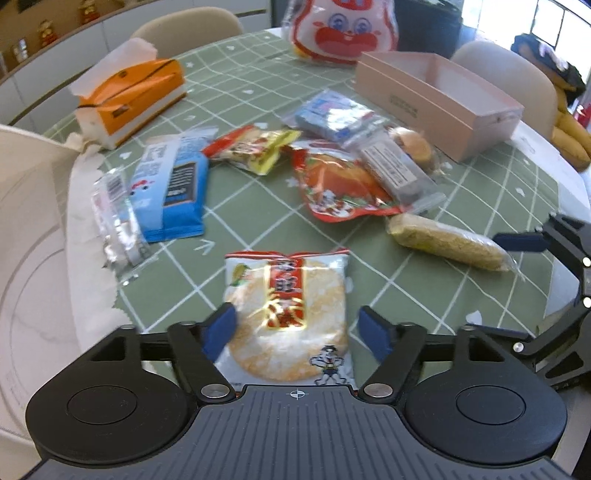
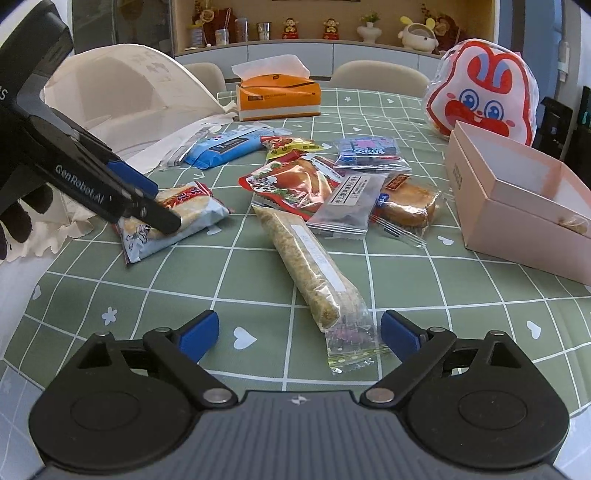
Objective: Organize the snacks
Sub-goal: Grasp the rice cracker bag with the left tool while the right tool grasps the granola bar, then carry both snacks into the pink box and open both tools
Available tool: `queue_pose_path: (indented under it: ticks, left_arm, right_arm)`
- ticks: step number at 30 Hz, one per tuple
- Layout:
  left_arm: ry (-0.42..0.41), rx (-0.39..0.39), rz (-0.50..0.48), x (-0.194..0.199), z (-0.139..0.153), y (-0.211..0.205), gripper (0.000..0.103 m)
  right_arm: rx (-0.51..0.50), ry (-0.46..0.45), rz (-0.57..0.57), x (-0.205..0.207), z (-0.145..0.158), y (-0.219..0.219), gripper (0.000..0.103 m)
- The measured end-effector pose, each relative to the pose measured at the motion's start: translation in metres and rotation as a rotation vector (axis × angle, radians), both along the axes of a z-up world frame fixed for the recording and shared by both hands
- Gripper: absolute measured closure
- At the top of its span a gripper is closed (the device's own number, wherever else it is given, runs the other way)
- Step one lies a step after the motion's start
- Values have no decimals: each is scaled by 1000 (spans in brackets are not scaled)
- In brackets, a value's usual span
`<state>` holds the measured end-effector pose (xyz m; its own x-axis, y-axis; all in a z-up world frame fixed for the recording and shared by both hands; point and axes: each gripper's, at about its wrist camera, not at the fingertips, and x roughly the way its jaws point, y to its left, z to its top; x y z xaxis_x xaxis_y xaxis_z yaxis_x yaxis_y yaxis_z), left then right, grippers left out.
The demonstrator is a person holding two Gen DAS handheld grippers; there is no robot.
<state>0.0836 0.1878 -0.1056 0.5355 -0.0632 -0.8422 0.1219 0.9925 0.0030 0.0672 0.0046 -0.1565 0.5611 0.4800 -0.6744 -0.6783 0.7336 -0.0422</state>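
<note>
We see a green checked tablecloth (image 2: 258,280) with white hearts and flowers covering the table. Near its far edge stands an orange tissue box (image 2: 277,99), a white tissue sticking up from its top. At the far right corner we find a rabbit-face cushion (image 2: 484,99) in a clear wrapper. Three beige chairs (image 2: 380,75) stand along the far and right edges. Behind them we make out a shelf with figurines (image 2: 291,29), cups and a vase.
</note>
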Motion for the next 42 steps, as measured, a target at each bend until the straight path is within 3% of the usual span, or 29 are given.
queue_pose_path:
  ticks: [2,8,13,15,16,20,24,26,28,30,31,36,42]
  left_arm:
    - [0,-6,-17,1,-3,-4,8]
    - [-8,-15,92,9,-14,13,11]
    - [-35,-51,117,10,-17,21,11]
    - [-42,-80,123,8,-15,23,23]
    - [-48,-89,127,7,-13,23,22]
    - [-43,-153,151,-9,-7,19,22]
    - [-40,-189,184,-33,0,5,22]
    - [-36,-214,207,-44,3,-1,22]
    - [-26,-245,231,-56,5,-8,22]
    - [-18,-265,244,-66,8,-14,22]
    - [-14,-272,246,-71,9,-18,22]
    - [3,-280,231,-81,17,-38,22]
    - [44,-279,135,-55,24,-92,22]
  right_arm:
    - [-5,2,5,0,0,1,5]
    - [-15,11,28,2,-1,3,1]
    - [-33,22,42,4,1,5,1]
    - [-64,55,56,10,6,8,5]
    - [-69,58,54,12,10,9,12]
    - [-33,-54,-6,20,32,9,13]
    - [-50,-12,29,42,32,23,14]
    - [-56,23,48,49,28,31,18]
    - [-61,75,66,55,20,39,38]
    - [-75,72,68,53,17,44,49]
    - [-80,73,80,51,18,45,64]
    - [-85,114,126,37,32,30,74]
    - [-62,130,84,19,59,-37,74]
